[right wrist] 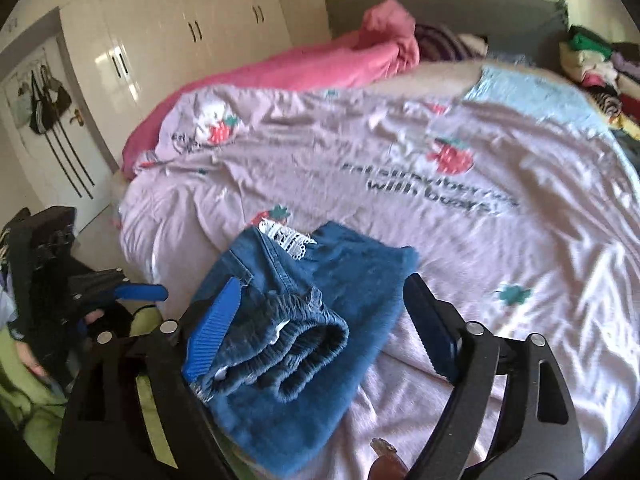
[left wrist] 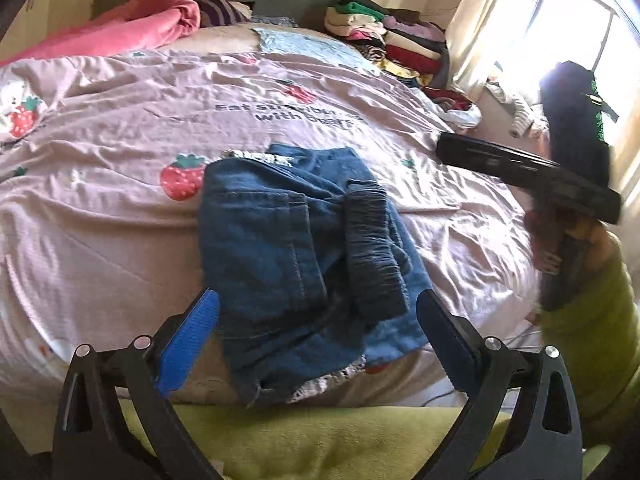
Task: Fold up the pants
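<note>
Since the small blue denim pants with white lace trim (left wrist: 296, 248) already lie as a compact folded bundle on the lilac strawberry-print bedsheet (left wrist: 100, 200), just nearer than its printed black lettering (left wrist: 286, 114), the fold itself looks done & this reads as the let-go step. The left gripper (left wrist: 318, 334) has its blue-padded jaws spread wide to either side of the bundle's near edge, nothing clamped. The right gripper (right wrist: 320, 344) is likewise apart; the dark elastic waistband (right wrist: 296, 344) sits between its jaws, but the pads aren't pressing it. Both are empty.

Next move, prob.: check the bundle holds shape w/o springing open, press the waistband flat if it lifts, then carry it toward the stack of folded clothes (left wrist: 392, 40) beyond the lettering.
</note>
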A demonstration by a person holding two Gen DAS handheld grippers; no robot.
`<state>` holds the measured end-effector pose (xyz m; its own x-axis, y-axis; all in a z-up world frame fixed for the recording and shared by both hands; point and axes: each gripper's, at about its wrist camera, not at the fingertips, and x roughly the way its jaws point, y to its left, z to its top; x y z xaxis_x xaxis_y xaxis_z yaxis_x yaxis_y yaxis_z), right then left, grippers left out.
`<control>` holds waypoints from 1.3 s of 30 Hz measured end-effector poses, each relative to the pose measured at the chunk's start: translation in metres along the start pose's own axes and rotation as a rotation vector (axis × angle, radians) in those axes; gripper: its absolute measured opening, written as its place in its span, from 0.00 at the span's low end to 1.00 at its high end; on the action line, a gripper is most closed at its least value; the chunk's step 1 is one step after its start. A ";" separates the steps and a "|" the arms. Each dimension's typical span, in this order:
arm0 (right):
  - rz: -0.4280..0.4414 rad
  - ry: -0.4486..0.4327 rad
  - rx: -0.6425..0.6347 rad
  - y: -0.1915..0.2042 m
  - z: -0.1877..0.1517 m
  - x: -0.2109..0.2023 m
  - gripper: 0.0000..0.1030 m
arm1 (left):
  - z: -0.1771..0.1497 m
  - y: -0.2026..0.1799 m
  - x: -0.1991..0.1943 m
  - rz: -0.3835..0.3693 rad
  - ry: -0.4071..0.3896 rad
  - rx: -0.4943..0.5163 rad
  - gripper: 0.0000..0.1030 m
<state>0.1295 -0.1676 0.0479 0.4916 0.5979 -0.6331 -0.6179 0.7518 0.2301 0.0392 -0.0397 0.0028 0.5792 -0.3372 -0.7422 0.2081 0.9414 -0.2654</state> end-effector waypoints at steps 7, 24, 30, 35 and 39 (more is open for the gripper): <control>-0.037 -0.038 -0.069 0.013 -0.013 -0.038 0.79 | 0.004 -0.005 0.001 0.039 0.005 0.018 0.96; 0.027 0.034 -0.321 0.076 -0.059 -0.051 0.80 | 0.024 0.004 0.005 0.105 0.002 0.023 0.96; 0.097 0.077 -0.374 0.101 -0.071 -0.030 0.80 | 0.036 0.014 0.014 0.138 0.018 0.021 0.96; 0.154 0.112 -0.420 0.123 -0.077 -0.008 0.80 | 0.046 0.027 0.027 0.160 0.034 0.009 0.96; 0.150 0.123 -0.490 0.139 -0.079 0.008 0.76 | 0.054 0.041 0.042 0.185 0.051 0.006 0.96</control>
<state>-0.0005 -0.0803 0.0164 0.3182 0.6302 -0.7083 -0.9051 0.4242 -0.0293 0.1147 -0.0153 -0.0061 0.5676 -0.1581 -0.8080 0.1069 0.9872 -0.1180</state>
